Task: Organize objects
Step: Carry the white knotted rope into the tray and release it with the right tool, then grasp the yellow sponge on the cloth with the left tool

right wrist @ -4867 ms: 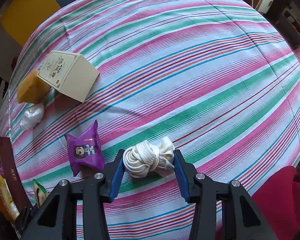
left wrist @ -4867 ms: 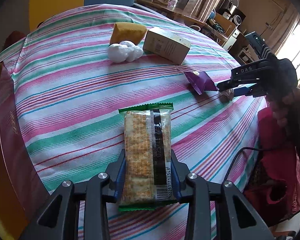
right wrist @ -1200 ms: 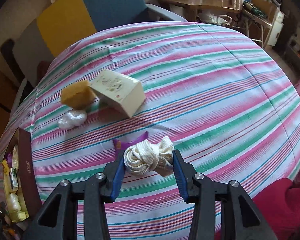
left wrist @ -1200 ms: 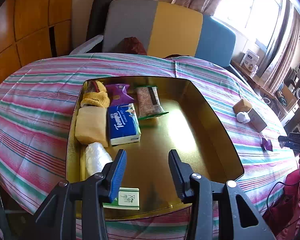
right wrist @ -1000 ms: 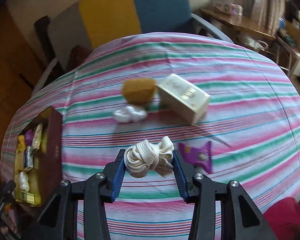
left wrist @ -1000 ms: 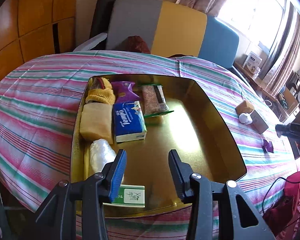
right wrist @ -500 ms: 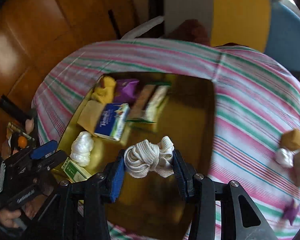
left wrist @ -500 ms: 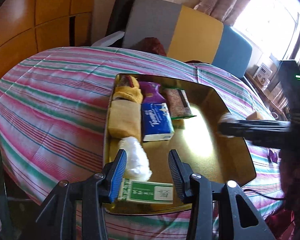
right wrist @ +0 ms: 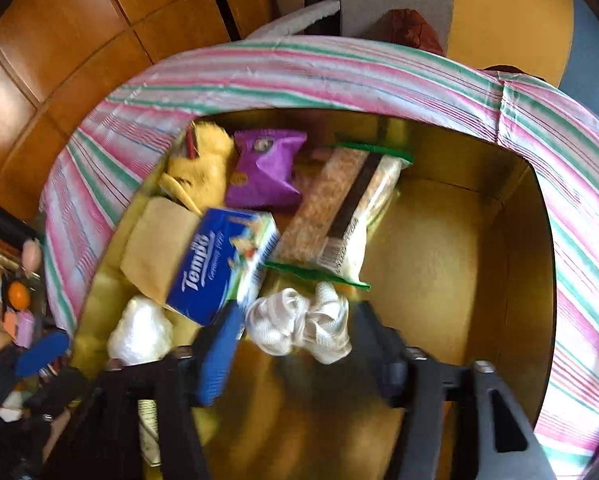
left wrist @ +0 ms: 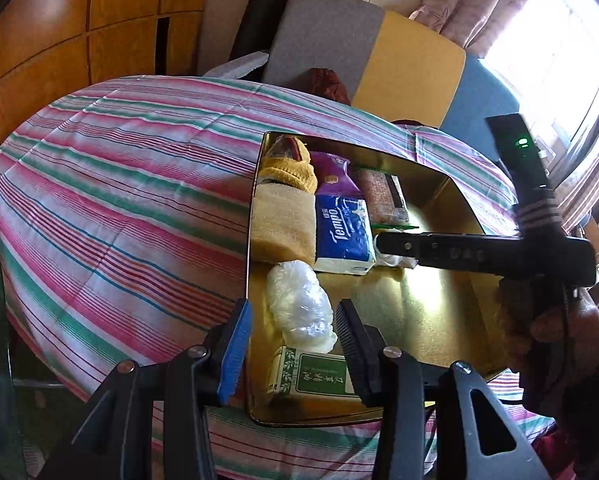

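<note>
A gold tray lies on the striped tablecloth. In it are a knitted yellow piece, a yellow towel, a Tempo tissue pack, a purple packet, a cracker packet, a white plastic bag and a green box. My right gripper hangs low inside the tray with its jaws opening. The white rope bundle sits loose between them, beside the tissue pack. My left gripper is open over the tray's near left corner and holds nothing.
A chair with a grey, yellow and blue back stands behind the table, with wood panelling to the left. A person's hand holds the right gripper over the tray's right side. The tray's right half is bare gold.
The right gripper swung from the open tablecloth over to the tray and sank into it. Its jaws spread and the rope came free. The left gripper shifted slightly toward the tray's left side.
</note>
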Demonstrator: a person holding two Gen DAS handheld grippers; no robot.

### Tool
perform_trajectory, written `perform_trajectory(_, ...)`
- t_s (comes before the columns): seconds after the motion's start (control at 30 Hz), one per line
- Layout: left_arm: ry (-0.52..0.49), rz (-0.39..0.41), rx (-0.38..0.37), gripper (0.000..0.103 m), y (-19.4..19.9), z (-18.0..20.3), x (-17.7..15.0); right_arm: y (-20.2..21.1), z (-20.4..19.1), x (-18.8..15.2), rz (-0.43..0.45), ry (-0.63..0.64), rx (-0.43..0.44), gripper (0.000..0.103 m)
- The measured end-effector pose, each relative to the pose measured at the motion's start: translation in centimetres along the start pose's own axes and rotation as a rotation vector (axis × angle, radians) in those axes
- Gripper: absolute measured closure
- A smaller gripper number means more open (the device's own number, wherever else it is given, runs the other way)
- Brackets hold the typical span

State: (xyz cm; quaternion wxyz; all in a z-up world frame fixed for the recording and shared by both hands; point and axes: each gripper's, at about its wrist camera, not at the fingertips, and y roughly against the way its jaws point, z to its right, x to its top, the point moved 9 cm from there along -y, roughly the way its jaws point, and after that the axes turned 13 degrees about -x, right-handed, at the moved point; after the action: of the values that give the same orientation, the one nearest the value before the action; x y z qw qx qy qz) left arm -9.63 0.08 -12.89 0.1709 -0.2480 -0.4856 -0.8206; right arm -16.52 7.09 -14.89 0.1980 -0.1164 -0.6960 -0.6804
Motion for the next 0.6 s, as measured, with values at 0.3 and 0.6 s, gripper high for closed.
perform_trajectory(0.3,-0.046,0.014,0.005,0.059,0.7,1.3,0.3,5.1,3.9,-2.3,0.074,-0.092,0.000,0.017)
perform_trajectory(0.6,-0.122,0.003,-0.006,0.059,0.8,4.1,0.0,9.7,12.7,-6.5,0.128,-0.270,-0.050,0.011)
